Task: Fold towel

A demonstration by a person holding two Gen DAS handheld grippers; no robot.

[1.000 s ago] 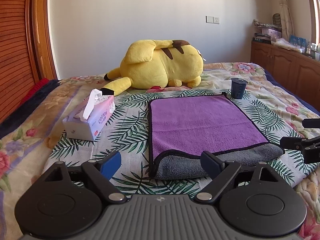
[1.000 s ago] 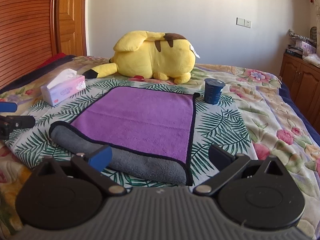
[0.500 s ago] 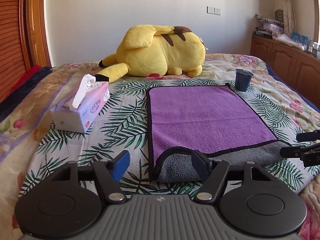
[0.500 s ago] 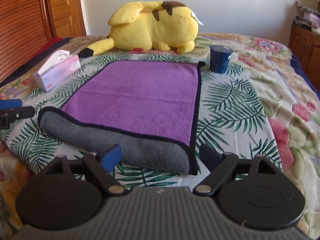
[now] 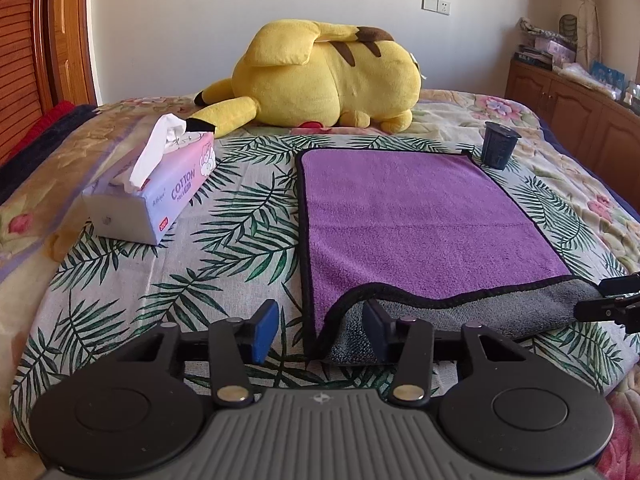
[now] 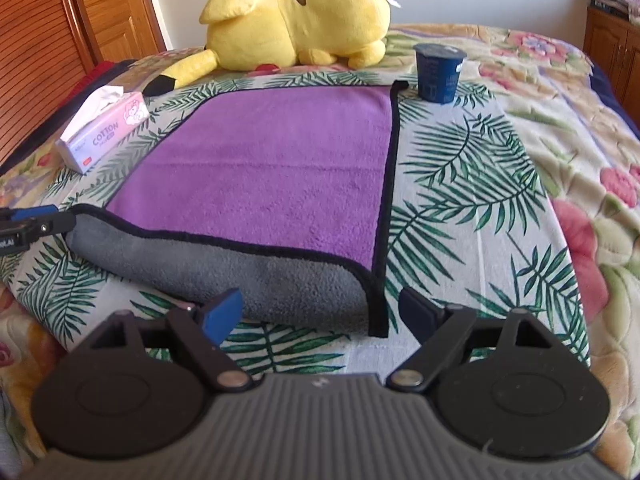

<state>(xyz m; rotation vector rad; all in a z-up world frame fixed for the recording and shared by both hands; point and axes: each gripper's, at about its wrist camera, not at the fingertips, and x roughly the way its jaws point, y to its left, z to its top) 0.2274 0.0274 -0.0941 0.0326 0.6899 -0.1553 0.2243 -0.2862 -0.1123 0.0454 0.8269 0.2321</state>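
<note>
A purple towel (image 5: 416, 212) with a black hem and grey underside lies flat on the bed; it also shows in the right wrist view (image 6: 272, 168). Its near edge is rolled over, showing a grey strip (image 6: 224, 268). My left gripper (image 5: 320, 330) is open, its fingers either side of the towel's near left corner. My right gripper (image 6: 320, 312) is open, its fingers either side of the near right corner. Each gripper's tips show at the edge of the other view.
A yellow plush toy (image 5: 328, 80) lies behind the towel. A pink tissue box (image 5: 160, 192) sits to the left. A dark blue cup (image 6: 438, 72) stands at the towel's far right corner. Wooden cabinets (image 5: 576, 108) line the right wall.
Both grippers have moved forward and down to the towel's near corners. The left jaws have narrowed somewhat. The towel has not moved.
</note>
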